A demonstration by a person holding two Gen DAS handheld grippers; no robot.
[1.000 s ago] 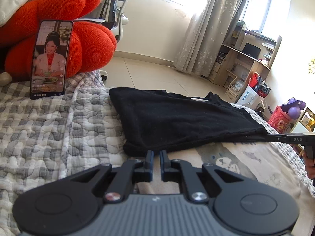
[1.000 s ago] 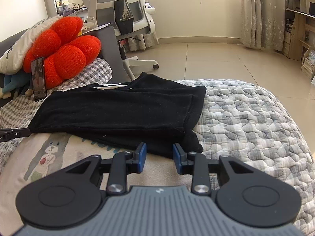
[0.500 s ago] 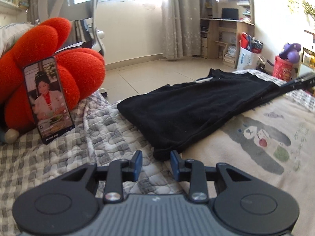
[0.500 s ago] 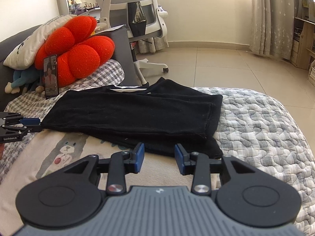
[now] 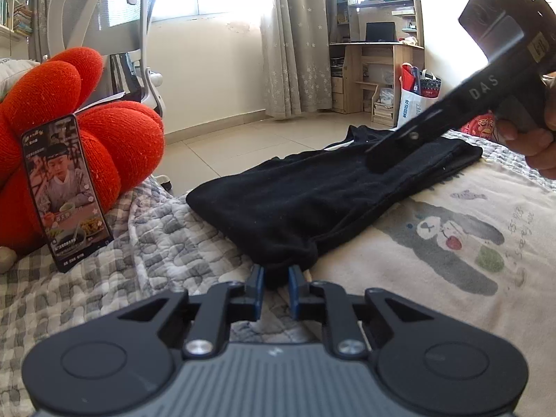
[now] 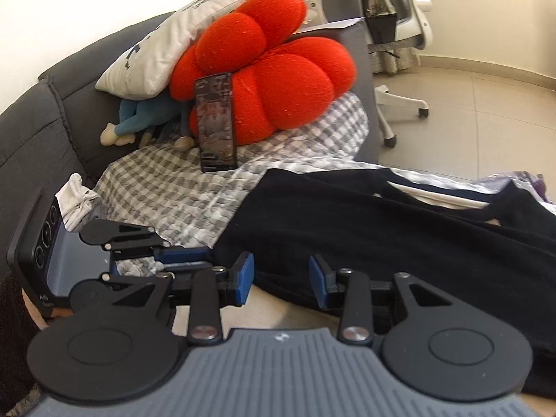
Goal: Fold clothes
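A black garment (image 5: 312, 201) lies folded lengthwise on the bed, with a white inner strip showing at its far end (image 6: 434, 198). My left gripper (image 5: 275, 279) is at the garment's near corner. Its jaws are closing, and a bunch of black cloth fills the gap between the blue pads. In the right wrist view the left gripper (image 6: 208, 255) sits at the garment's left corner. My right gripper (image 6: 280, 279) stands open just beside it, over the garment's near edge, with cloth showing between its pads but not pinched. From the left wrist view the right gripper (image 5: 375, 163) reaches down over the garment, held by a hand.
A red puffy cushion (image 5: 114, 139) with a phone (image 5: 66, 191) leaning on it stands at the left on a grey checked quilt (image 5: 156, 243). A beige blanket with a bear print (image 5: 451, 236) lies under the garment. A dark sofa back (image 6: 41, 121), an office chair (image 5: 104, 27) and a desk (image 5: 375, 69) lie beyond.
My left jaws opened, then closed around the garment's near corner. My right gripper swung left along the garment, from its far end to beside my left gripper.
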